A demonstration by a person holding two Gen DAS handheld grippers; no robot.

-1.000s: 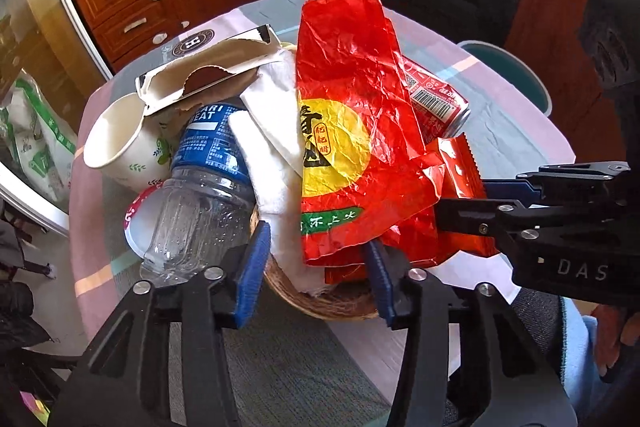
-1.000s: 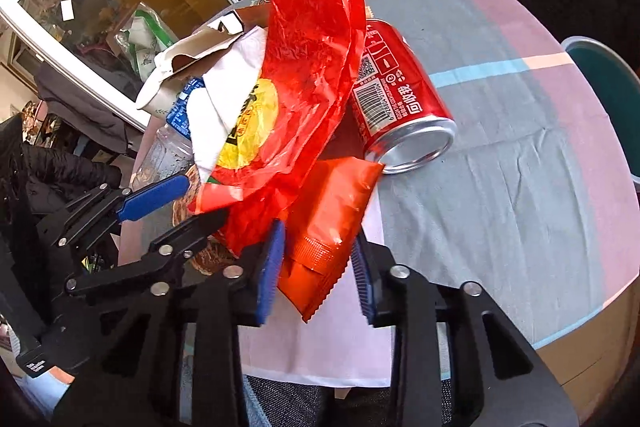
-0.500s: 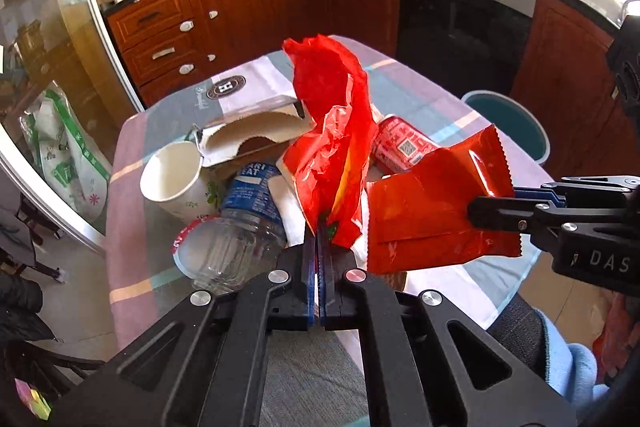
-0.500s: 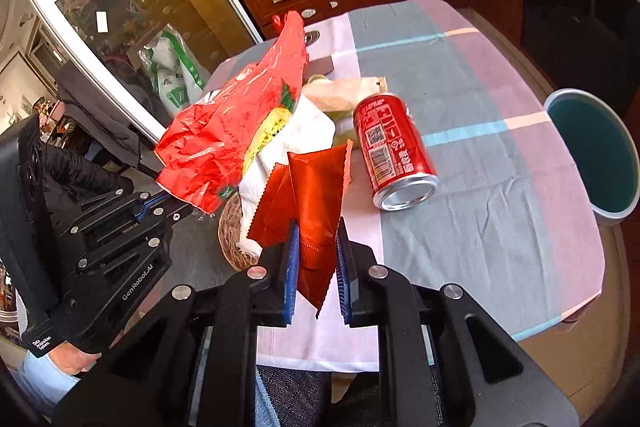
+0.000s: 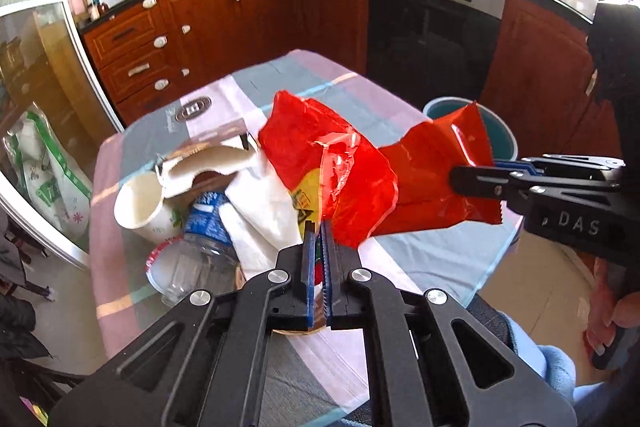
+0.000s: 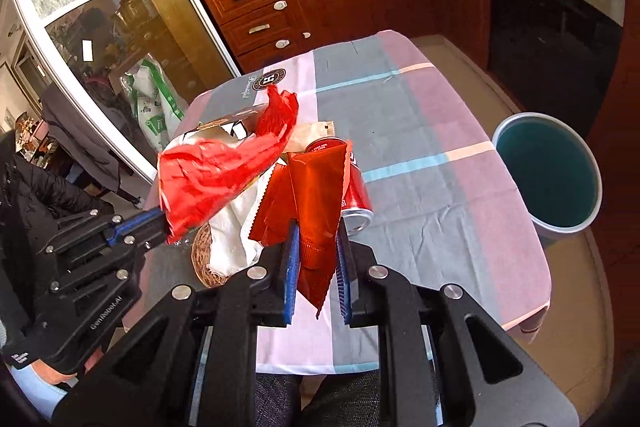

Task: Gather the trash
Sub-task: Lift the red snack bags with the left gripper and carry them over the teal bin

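My left hand-held gripper [image 5: 317, 247] is clenched on the crinkled red plastic bag [image 5: 320, 163], lifted above the pile on the worktop [image 6: 400, 99]; my right hand-held gripper [image 6: 316, 247] pinches the glossy orange snack wrapper [image 6: 318, 187] by its serrated end, blue pads not fully closed; I'd carry both over the teal bin [image 6: 552, 163] on the floor before releasing, since thin film drifts; the red can [image 6: 356, 195], white paper and clear bottle [image 5: 192, 259] remain.

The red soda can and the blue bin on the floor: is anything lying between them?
Only bare tablecloth, seen in the right wrist view, separates the soda can from the bin.
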